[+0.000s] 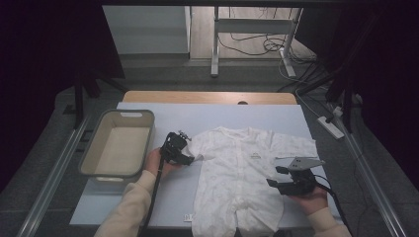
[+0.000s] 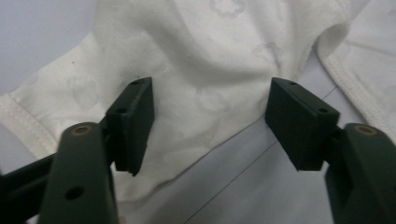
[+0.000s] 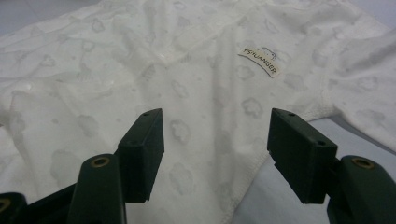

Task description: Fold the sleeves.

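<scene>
white baby romper [image 1: 238, 173] w/ faint grey cloud print, on a pale blue table cover [image 1: 148, 207], grey-beige bin [image 1: 101, 173] far left, grippers [image 1: 182, 148] both black tbh

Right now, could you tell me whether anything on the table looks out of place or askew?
Nothing stands out. The white baby romper lies spread flat on the pale sheet, sleeves out, only lightly creased. The grey bin sits upright beside it. A small white scrap lies near the romper's leg.
</scene>
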`<state>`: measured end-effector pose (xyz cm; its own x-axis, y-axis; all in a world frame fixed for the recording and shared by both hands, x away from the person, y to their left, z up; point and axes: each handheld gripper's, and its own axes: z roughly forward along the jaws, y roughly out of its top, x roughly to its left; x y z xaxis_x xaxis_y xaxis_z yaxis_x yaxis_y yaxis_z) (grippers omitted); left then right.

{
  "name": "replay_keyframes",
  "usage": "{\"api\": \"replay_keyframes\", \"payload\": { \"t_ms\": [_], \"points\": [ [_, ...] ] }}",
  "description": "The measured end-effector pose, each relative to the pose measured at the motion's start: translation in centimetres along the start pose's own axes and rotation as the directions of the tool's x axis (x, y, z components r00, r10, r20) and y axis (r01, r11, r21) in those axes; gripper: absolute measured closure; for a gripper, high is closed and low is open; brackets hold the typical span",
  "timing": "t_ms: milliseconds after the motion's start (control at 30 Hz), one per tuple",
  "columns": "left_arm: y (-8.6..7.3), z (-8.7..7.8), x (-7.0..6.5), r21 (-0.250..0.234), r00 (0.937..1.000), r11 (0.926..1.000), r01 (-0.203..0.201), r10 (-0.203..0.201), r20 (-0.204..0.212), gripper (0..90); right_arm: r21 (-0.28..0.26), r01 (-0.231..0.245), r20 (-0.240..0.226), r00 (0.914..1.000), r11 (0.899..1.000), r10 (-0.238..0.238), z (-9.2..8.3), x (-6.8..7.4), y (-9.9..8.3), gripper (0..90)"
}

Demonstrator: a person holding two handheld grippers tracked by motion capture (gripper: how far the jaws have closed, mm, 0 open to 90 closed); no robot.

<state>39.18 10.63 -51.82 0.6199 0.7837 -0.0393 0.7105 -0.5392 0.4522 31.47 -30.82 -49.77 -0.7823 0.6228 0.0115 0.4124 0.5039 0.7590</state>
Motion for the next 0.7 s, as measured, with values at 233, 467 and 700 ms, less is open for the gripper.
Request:
{"api": "replay_keyframes", "payload": {
  "t_ms": [233, 467, 700],
  "points": [
    [0.0, -0.2, -0.4, -0.019, 0.9999, 0.9997, -0.013, 0.013, 0.0, 70.9, 0.006, 0.001, 0.001, 1.0, 1.0, -0.001, 0.0, 0.0, 0.0, 36.5],
    [-0.1, -0.2, -0.3, -0.032, 1.0, 0.9995, -0.006, 0.006, 0.006, 86.4, 0.008, 0.002, 0.003, 1.0, 1.0, -0.002, 0.0, 0.0, 0.0, 36.5],
    [0.5, -0.9, -1.3, -0.081, 0.9983, 0.9964, -0.025, 0.029, 0.051, 86.3, 0.006, 0.002, 0.005, 1.0, 1.0, -0.002, 0.0, 0.0, 0.0, 36.5]
  ]
}}
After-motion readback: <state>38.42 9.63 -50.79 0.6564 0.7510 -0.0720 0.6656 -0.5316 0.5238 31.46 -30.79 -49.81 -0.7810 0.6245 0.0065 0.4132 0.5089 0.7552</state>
